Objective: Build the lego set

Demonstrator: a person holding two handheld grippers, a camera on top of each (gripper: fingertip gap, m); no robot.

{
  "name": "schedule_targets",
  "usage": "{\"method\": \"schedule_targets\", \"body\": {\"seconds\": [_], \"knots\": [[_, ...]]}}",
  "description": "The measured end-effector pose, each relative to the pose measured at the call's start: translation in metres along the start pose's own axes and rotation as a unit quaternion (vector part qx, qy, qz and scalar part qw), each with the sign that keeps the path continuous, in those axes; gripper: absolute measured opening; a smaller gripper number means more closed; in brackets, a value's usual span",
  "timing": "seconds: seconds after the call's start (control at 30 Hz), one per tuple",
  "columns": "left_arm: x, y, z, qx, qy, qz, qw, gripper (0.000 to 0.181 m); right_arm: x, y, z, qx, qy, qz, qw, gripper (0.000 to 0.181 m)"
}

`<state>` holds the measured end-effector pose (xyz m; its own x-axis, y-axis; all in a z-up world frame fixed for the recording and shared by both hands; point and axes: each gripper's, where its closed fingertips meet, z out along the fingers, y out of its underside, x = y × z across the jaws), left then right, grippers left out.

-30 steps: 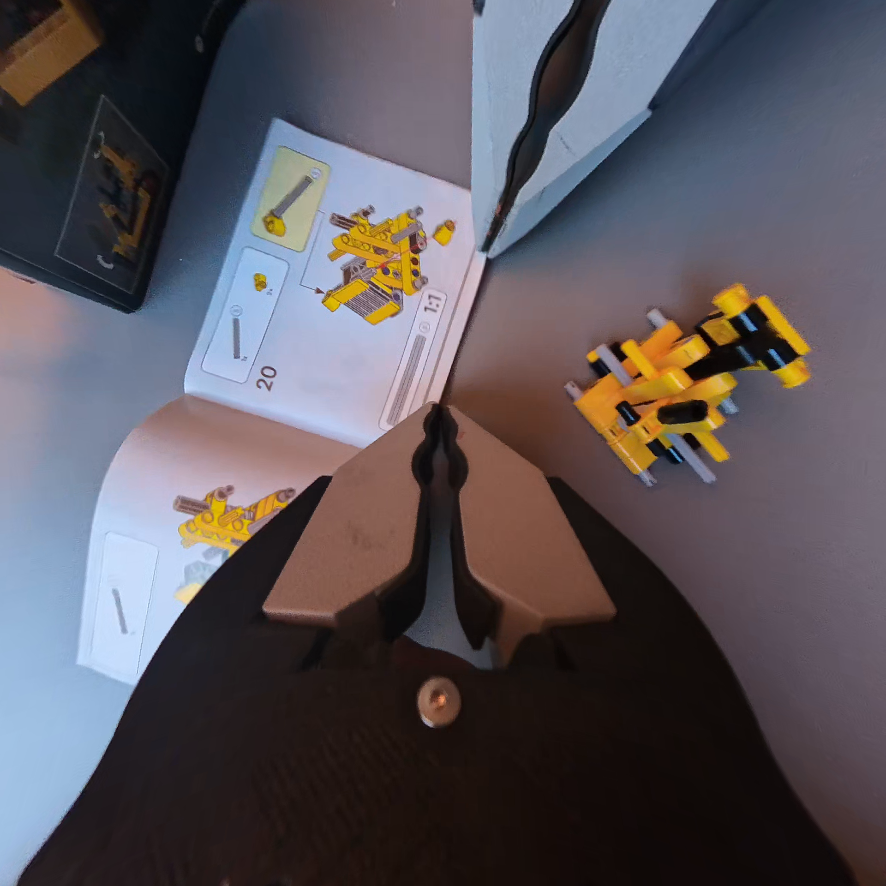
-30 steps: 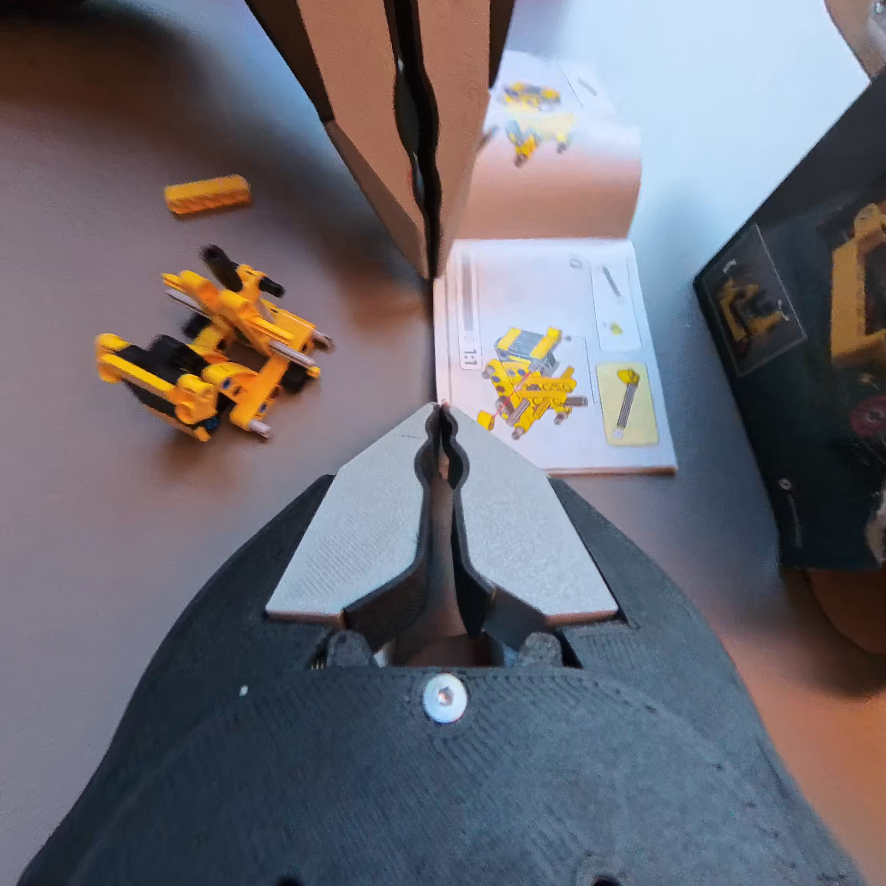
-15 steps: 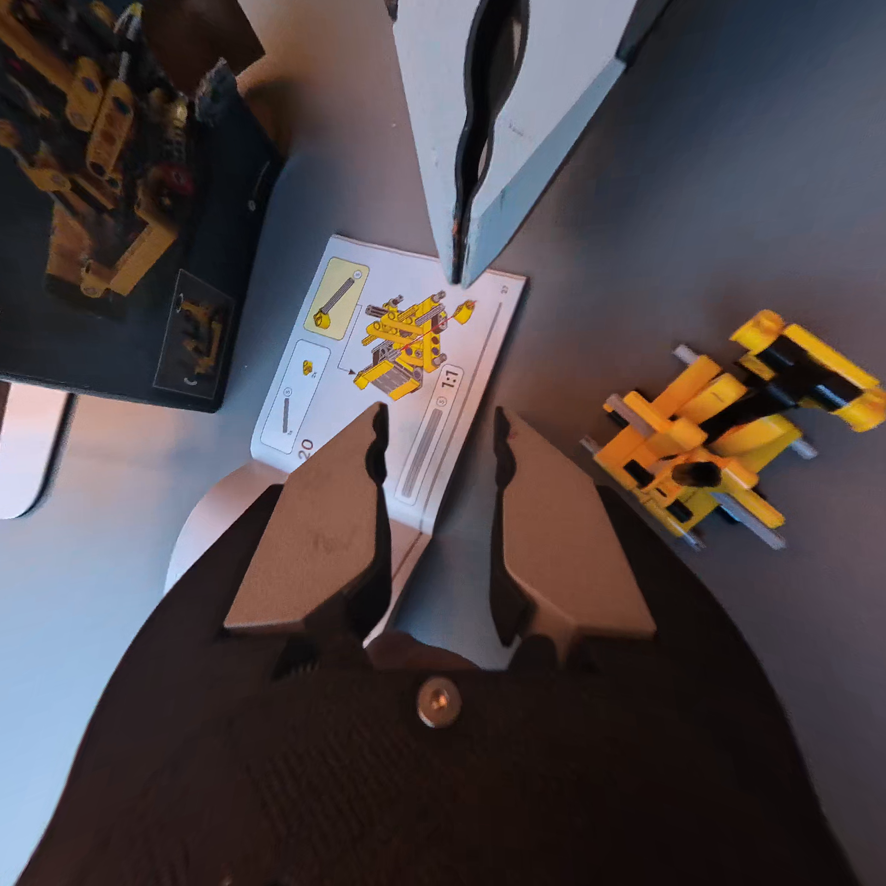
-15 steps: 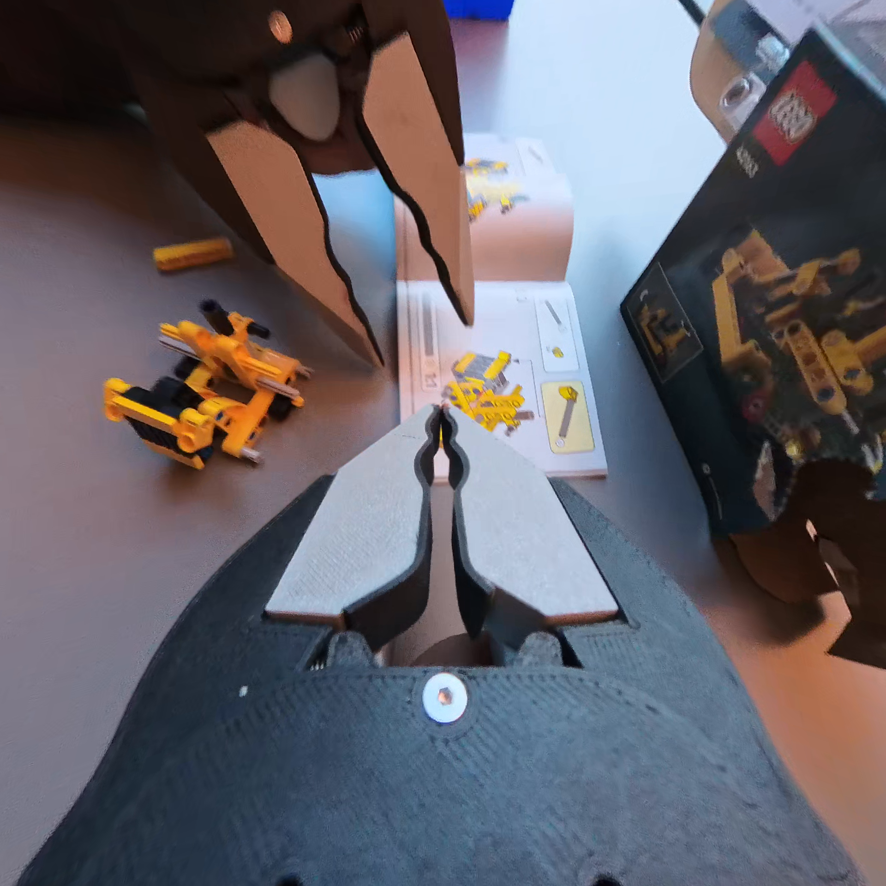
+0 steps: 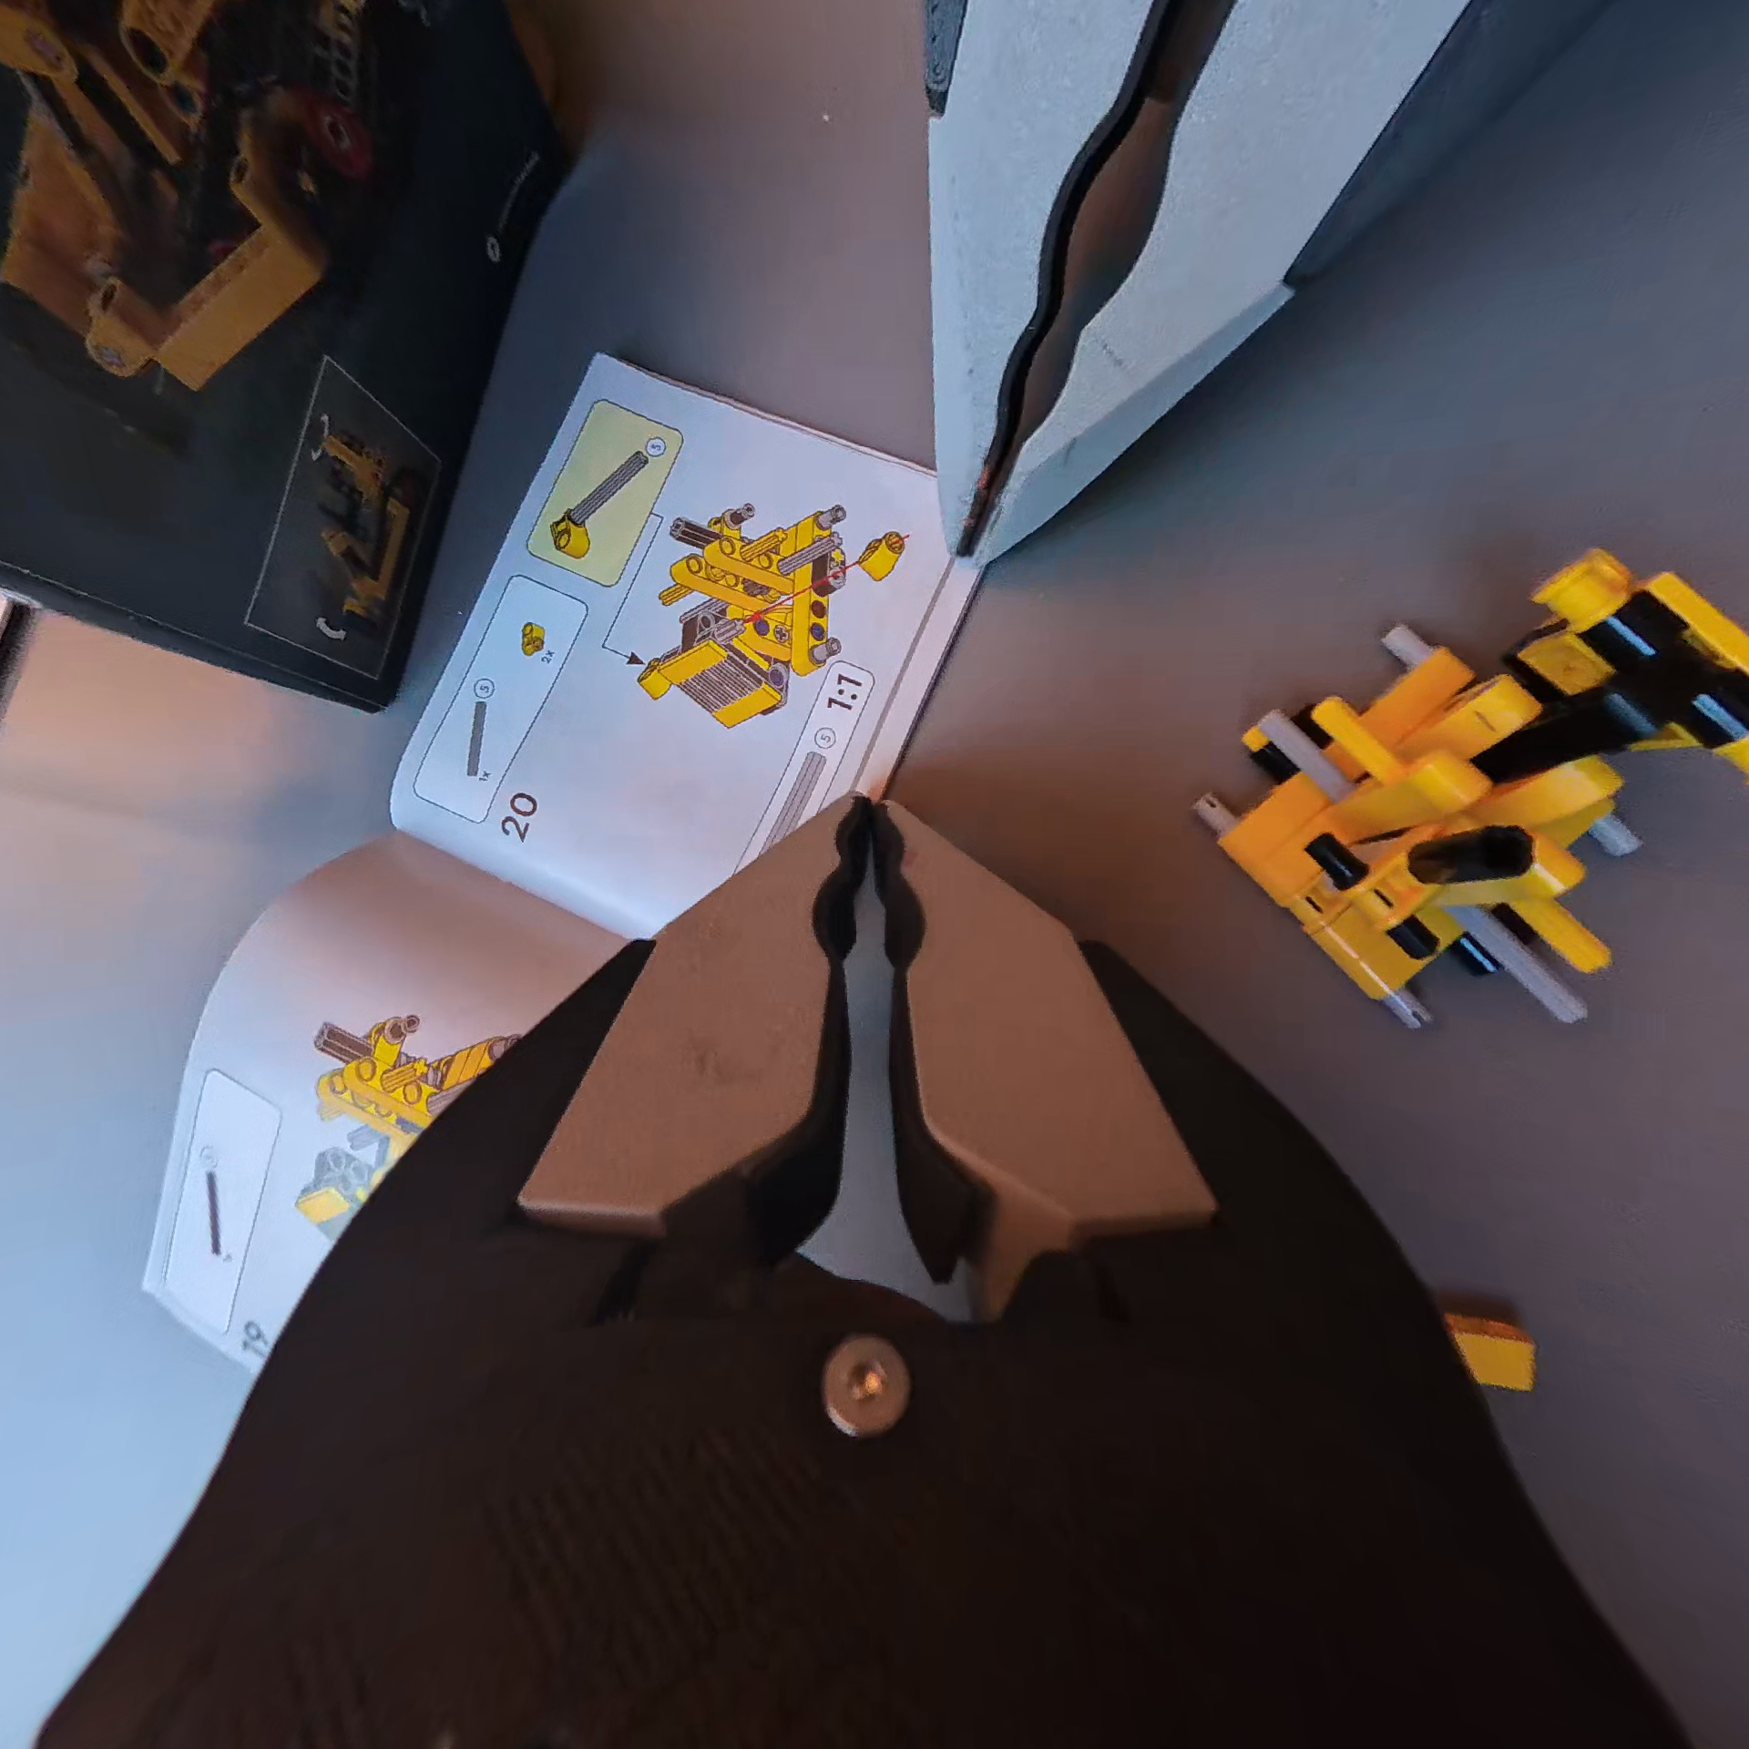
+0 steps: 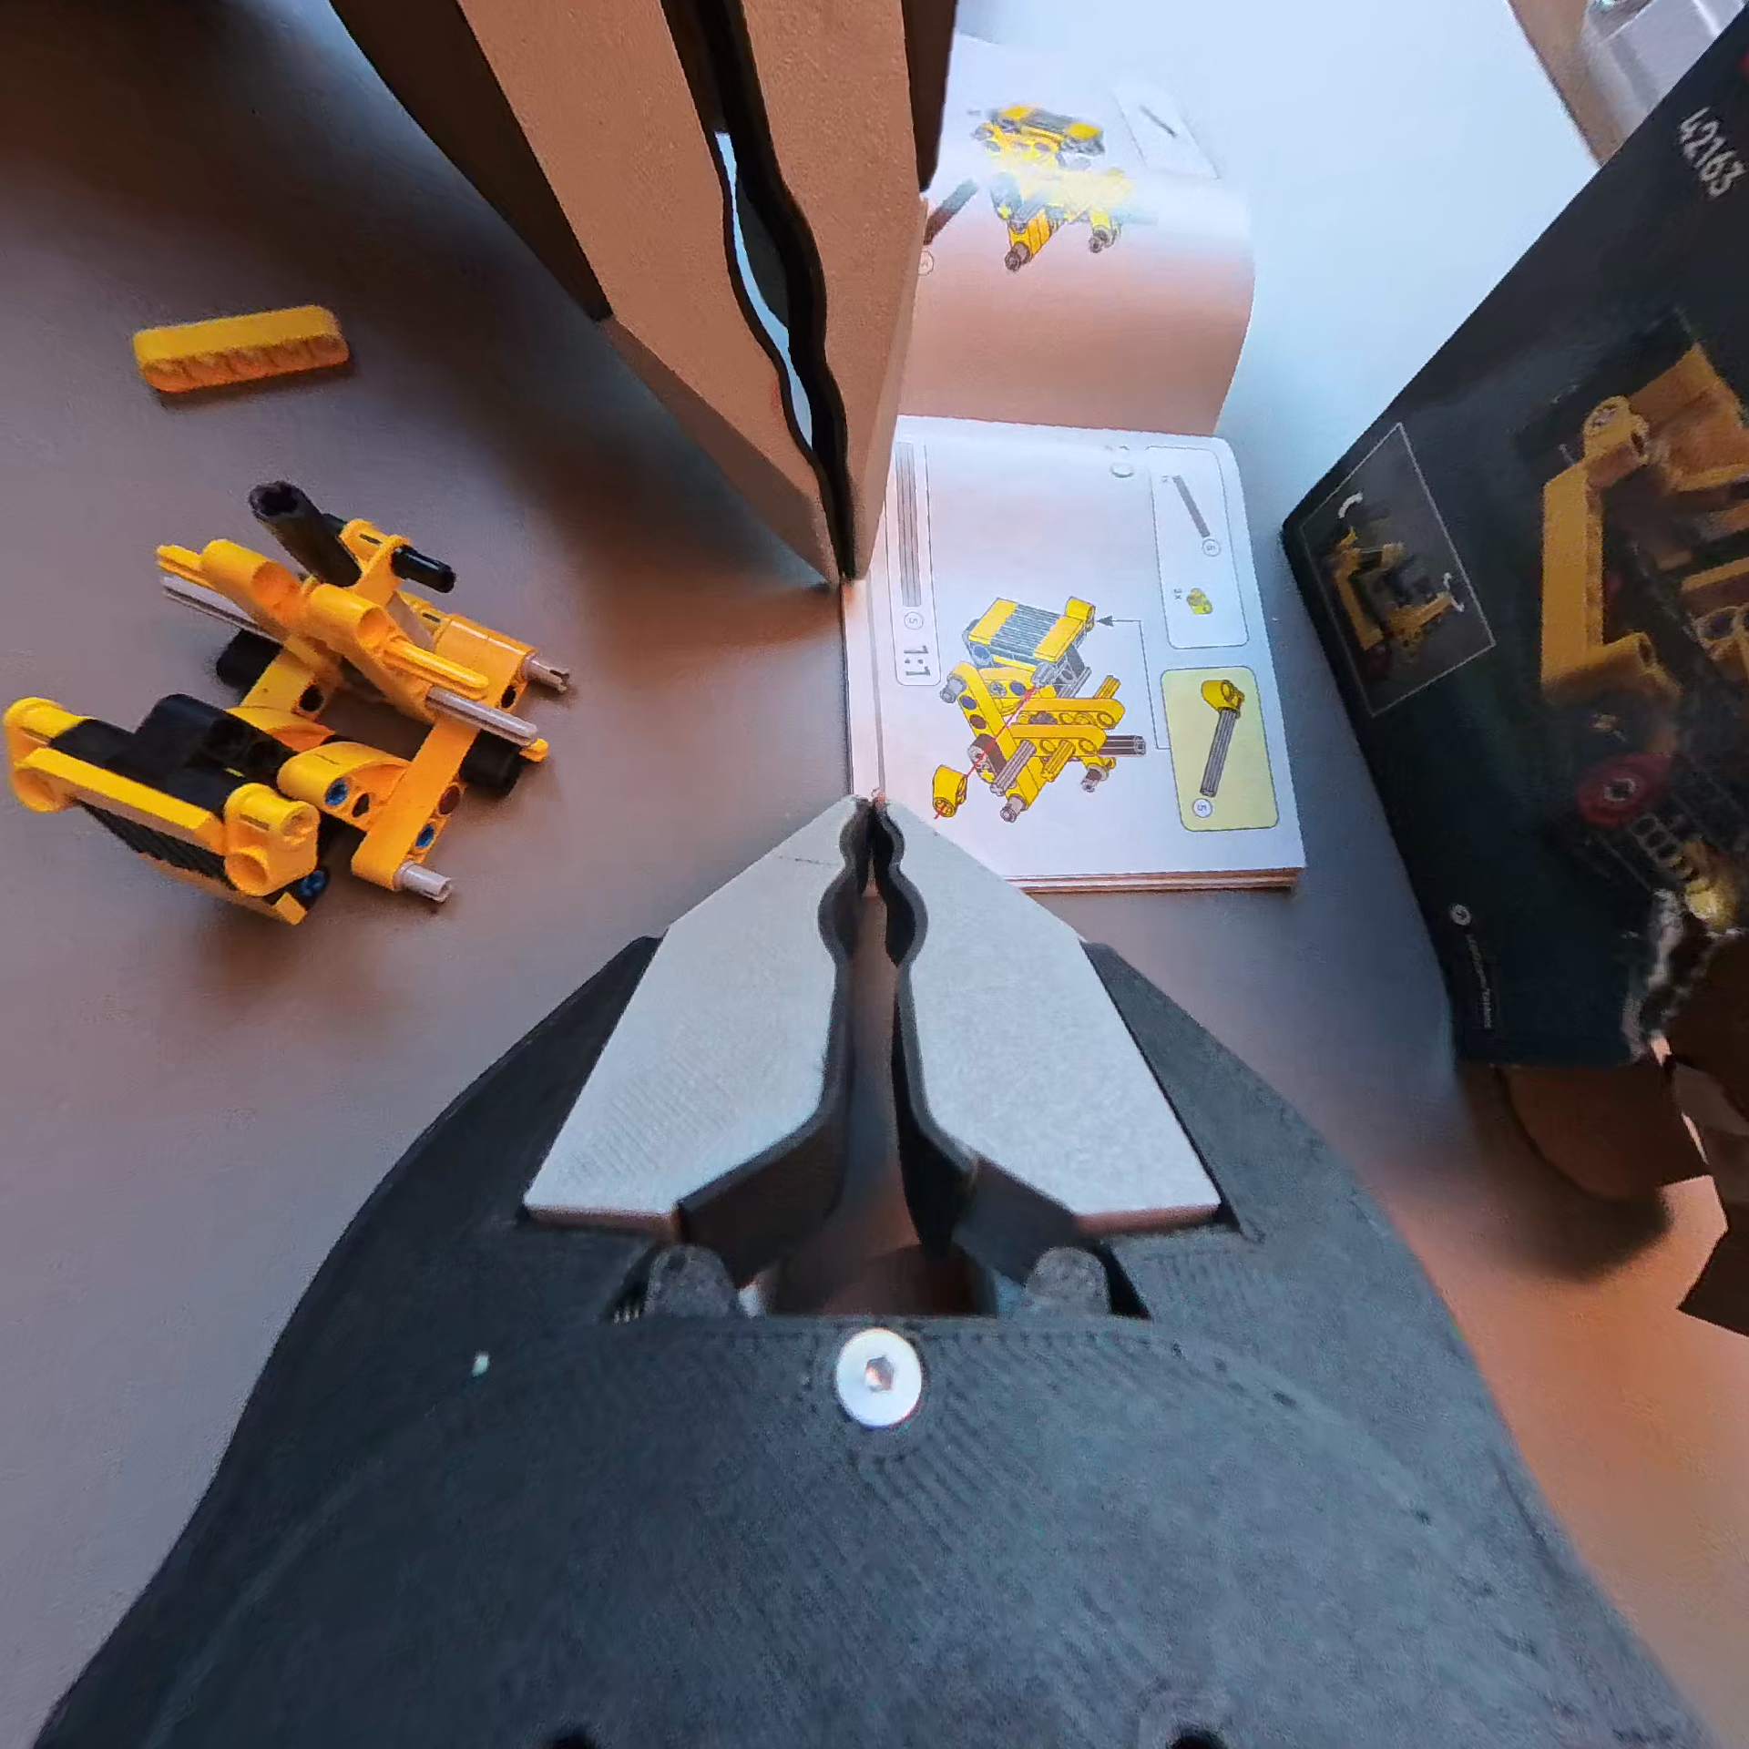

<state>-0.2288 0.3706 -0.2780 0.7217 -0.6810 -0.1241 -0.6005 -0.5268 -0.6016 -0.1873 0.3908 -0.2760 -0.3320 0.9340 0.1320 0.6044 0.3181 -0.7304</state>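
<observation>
A partly built yellow and black lego model [image 5: 1439, 814] lies on the grey table, right of my left gripper; it also shows in the right wrist view [image 6: 284, 719]. The instruction booklet [image 5: 662, 662] lies open, its far page curled up. My left gripper [image 5: 866, 809] is shut, its tip at one corner of the flat page's free edge. My right gripper [image 6: 871, 804] is shut, its tip at the other corner of that edge of the booklet [image 6: 1069, 662]. I cannot tell whether paper is pinched. Each gripper faces the other across the page edge.
A loose yellow beam [image 6: 241, 345] lies on the table beyond the model; it also shows in the left wrist view [image 5: 1491, 1349]. The dark lego box [image 5: 189, 331] stands beside the booklet, on the side away from the model, also seen in the right wrist view [image 6: 1562, 662]. The gap from one gripper's tips to the other's is roughly 6 centimeters.
My left gripper opened and lifted half a second ago and is now shut again at the page edge. My right gripper stayed shut and came back low to the booklet's corner.
</observation>
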Motion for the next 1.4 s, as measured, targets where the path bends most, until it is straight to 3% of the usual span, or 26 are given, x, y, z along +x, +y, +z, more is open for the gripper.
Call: {"method": "schedule_targets", "body": {"seconds": [0.07, 0.13, 0.23, 0.33, 0.4, 0.5, 0.93, 1.03, 1.3, 1.4], "knots": [[0.000, -0.001, -0.001, 0.006, 0.005, -0.010, 1.000, 0.000, -0.001, -0.005, -0.004, 0.015, -0.005, 0.002, 1.000, 0.005], [0.000, -0.004, -0.004, 0.018, 0.012, -0.019, 1.000, 0.000, 0.000, -0.008, -0.006, 0.020, -0.002, 0.005, 1.000, 0.027], [-0.003, -0.009, -0.009, 0.029, 0.008, -0.021, 0.999, 0.000, 0.008, 0.000, -0.001, -0.003, 0.030, -0.010, 0.999, 0.039], [-0.008, -0.007, -0.012, 0.026, -0.009, -0.018, 0.999, 0.000, 0.005, -0.002, 0.005, 0.000, 0.018, -0.002, 1.000, 0.020], [-0.011, -0.005, -0.012, 0.020, -0.014, -0.021, 0.999, 0.036, 0.005, -0.002, 0.007, -0.002, 0.013, 0.005, 1.000, 0.011], [-0.014, 0.000, -0.011, 0.009, -0.022, -0.016, 1.000, 0.042, 0.003, -0.002, 0.006, -0.001, 0.008, 0.003, 1.000, 0.001], [-0.002, -0.014, -0.003, 0.030, -0.021, 0.015, 0.999, 0.017, 0.001, -0.026, -0.012, 0.073, -0.039, 0.068, 0.994, 0.000], [-0.001, -0.022, -0.007, 0.053, -0.019, 0.012, 0.998, 0.000, 0.002, -0.032, -0.017, 0.087, -0.033, 0.070, 0.993, 0.000], [-0.002, -0.023, -0.008, 0.067, -0.027, -0.030, 0.997, 0.000, 0.004, -0.043, -0.029, 0.122, -0.018, 0.073, 0.990, 0.000], [0.000, -0.022, -0.012, 0.087, -0.013, -0.064, 0.994, 0.000, 0.009, -0.049, -0.045, 0.155, -0.008, 0.076, 0.985, 0.000]]}}
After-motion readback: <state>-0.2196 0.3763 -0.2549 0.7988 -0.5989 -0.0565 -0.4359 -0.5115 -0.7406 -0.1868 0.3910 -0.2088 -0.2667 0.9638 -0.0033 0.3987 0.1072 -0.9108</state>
